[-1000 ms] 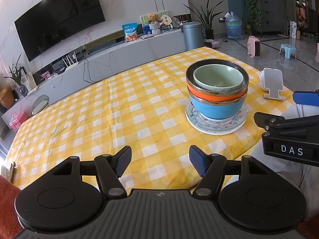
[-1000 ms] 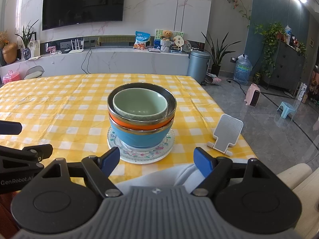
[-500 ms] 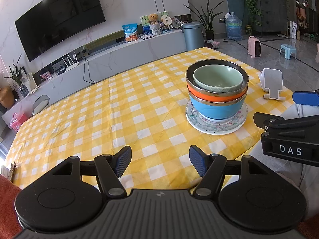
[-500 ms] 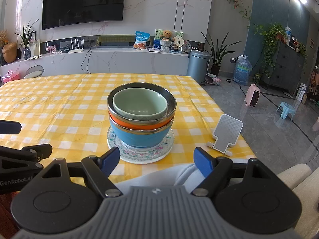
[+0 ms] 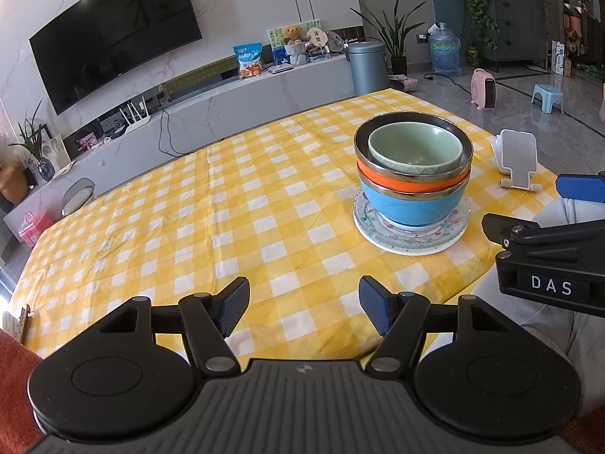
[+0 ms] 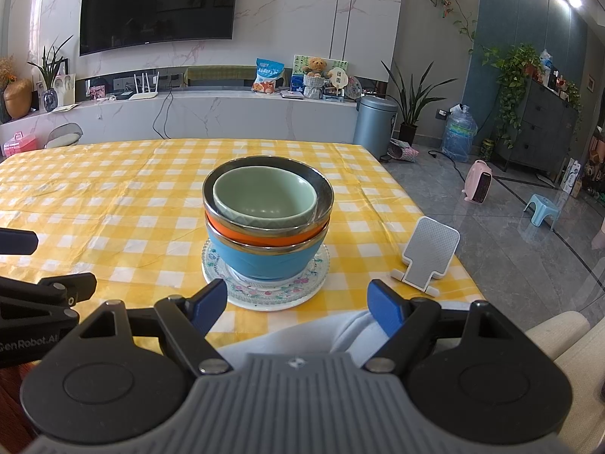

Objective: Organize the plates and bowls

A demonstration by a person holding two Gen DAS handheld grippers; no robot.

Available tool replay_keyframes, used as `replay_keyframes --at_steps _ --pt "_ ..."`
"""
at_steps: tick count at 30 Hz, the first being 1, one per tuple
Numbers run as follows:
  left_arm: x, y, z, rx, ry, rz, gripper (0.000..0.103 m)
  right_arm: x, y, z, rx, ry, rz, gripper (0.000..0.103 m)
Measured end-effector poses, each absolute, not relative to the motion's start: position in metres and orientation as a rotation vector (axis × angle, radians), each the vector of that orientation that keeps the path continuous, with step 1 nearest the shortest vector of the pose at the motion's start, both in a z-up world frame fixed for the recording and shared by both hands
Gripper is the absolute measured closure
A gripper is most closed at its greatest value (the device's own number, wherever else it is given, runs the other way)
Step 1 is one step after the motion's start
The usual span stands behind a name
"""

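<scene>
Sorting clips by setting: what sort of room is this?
Most likely a home living and dining room: a wall-mounted TV over a long marble console, a table under a yellow checked tablecloth, and houseplants.

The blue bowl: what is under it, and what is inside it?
Under the blue bowl lies a flowered plate. Inside sits an orange bowl holding a green bowl. The bowls' bottoms are covered.

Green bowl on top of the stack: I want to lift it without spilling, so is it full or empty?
Empty. The green bowl sits upright in the orange bowl, its bare inside visible.
</scene>
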State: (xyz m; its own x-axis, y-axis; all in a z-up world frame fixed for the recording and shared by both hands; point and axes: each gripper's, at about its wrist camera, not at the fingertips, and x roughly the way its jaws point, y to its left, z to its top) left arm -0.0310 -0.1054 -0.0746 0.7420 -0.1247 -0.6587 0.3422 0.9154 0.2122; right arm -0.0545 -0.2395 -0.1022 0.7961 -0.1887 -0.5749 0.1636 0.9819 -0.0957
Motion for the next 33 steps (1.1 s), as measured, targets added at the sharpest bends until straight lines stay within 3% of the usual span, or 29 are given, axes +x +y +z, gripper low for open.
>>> replay_keyframes --at_steps 33 --pt "-0.0319 -0.1024 -0.0702 0.314 0.684 -0.255 0.025 -0.0556 -0.2408 -0.1027 -0.045 0.622 -0.19 0.023"
